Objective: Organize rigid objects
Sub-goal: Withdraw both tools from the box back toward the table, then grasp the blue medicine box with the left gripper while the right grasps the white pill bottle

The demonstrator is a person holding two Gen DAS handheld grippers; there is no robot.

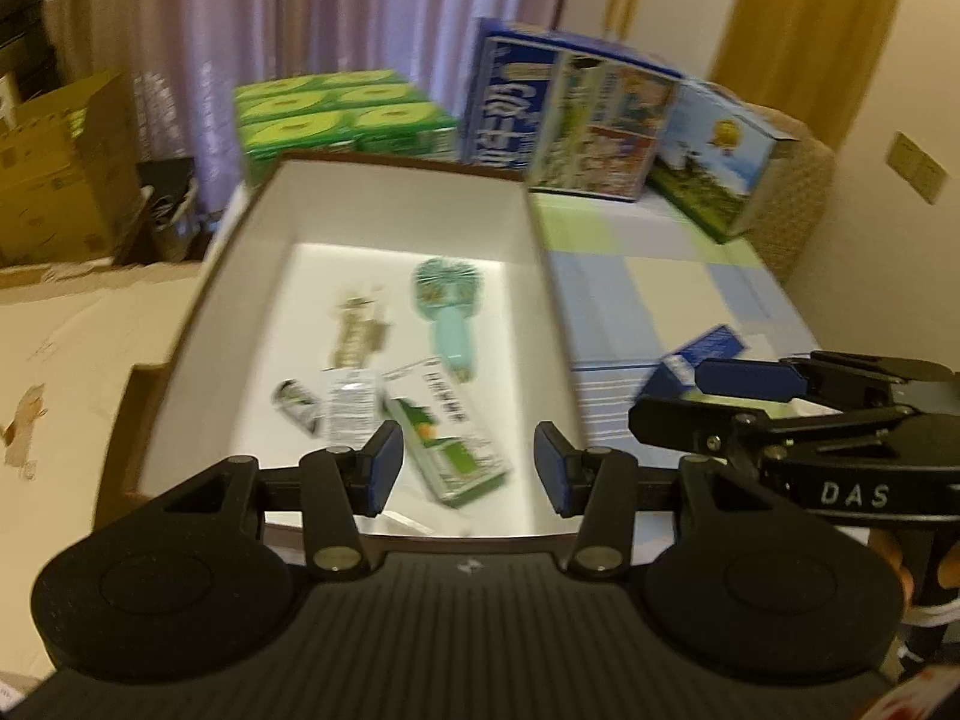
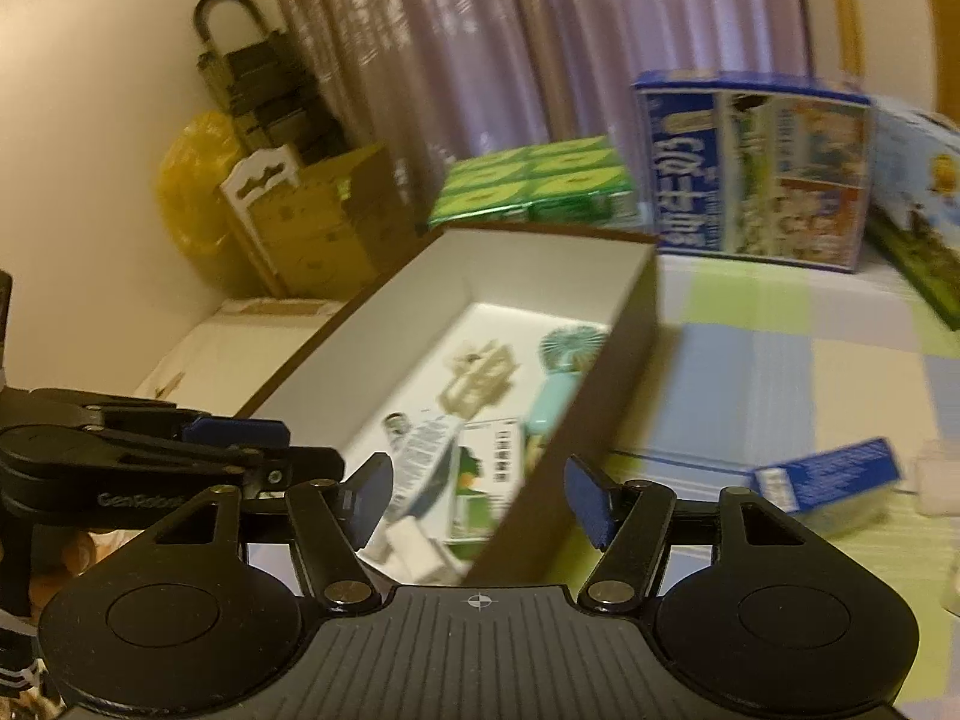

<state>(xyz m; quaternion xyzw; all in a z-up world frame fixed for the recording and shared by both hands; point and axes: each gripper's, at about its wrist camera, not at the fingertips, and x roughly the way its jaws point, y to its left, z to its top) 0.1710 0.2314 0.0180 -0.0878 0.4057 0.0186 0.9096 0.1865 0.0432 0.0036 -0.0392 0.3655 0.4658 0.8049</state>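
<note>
Several small things have already been gathered into the open box (image 1: 384, 192): a mint-green hand fan (image 1: 447, 306), a beige toy-like piece (image 1: 357, 330) too blurred to be named, a green and white carton (image 1: 453, 438), a white leaflet or packet (image 1: 351, 411) and a small green and white item (image 1: 297, 405) beside it. One blue carton (image 2: 831, 480) is seen lying outside the box on the checked cloth of the table (image 2: 780, 372), near the box's right wall, and a white object at the right edge of the right wrist view cannot be made out. The larger printed boxes (image 1: 576, 114) and the green pack (image 1: 342, 114) behind are standing apart and may not be part of the sorting.

The left gripper (image 1: 468, 459) is held over the near end of the box, its jaws apart and nothing between them. The right gripper (image 2: 477, 495) is held over the box's right wall, its jaws likewise apart and empty.

The task is judged well advanced; the blue carton is probably what is left to be put in.
</note>
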